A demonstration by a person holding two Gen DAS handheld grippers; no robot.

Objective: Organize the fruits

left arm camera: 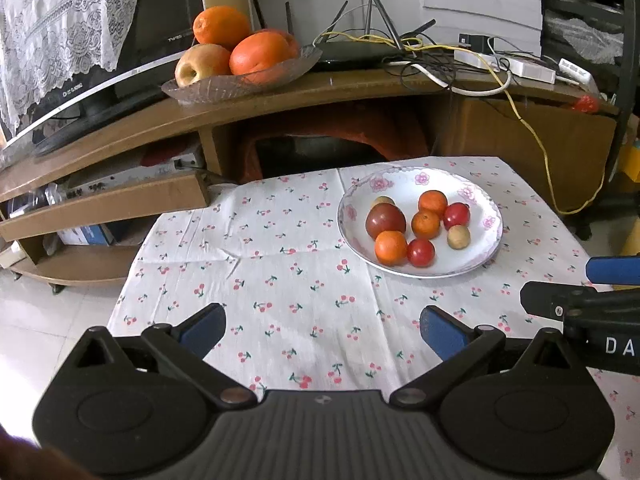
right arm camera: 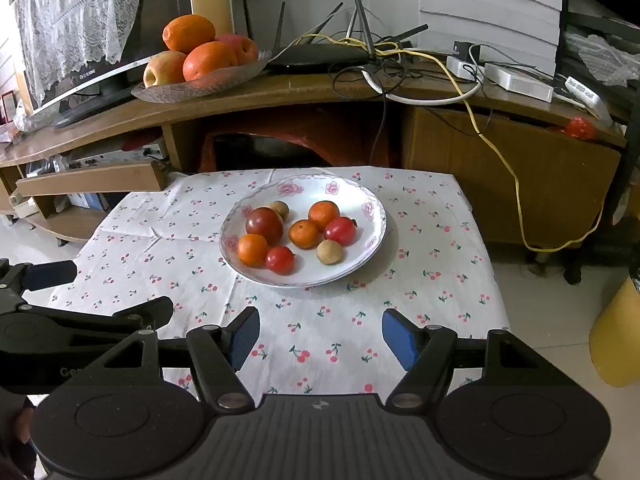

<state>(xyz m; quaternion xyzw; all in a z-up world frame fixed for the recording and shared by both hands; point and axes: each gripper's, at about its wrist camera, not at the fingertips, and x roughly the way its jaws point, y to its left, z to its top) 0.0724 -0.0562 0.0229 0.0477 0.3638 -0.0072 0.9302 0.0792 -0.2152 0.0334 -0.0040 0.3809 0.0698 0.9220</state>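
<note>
Over the near cloth (right arm camera: pixel 320 320), both grippers, left (left arm camera: pixel 322 330) and right (right arm camera: pixel 320 336), are hovering wide open, empty; plate (right arm camera: pixel 376 216) is sitting toward the far edge.

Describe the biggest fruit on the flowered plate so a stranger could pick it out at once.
On the cherry-print tablecloth sits a white flowered plate holding eight small fruits. At the plate's left side lies the dark red fruit, between a small tan one behind and an orange one in front. It is the largest there, and its deep maroon skin is duller than the two bright red fruits.
</note>
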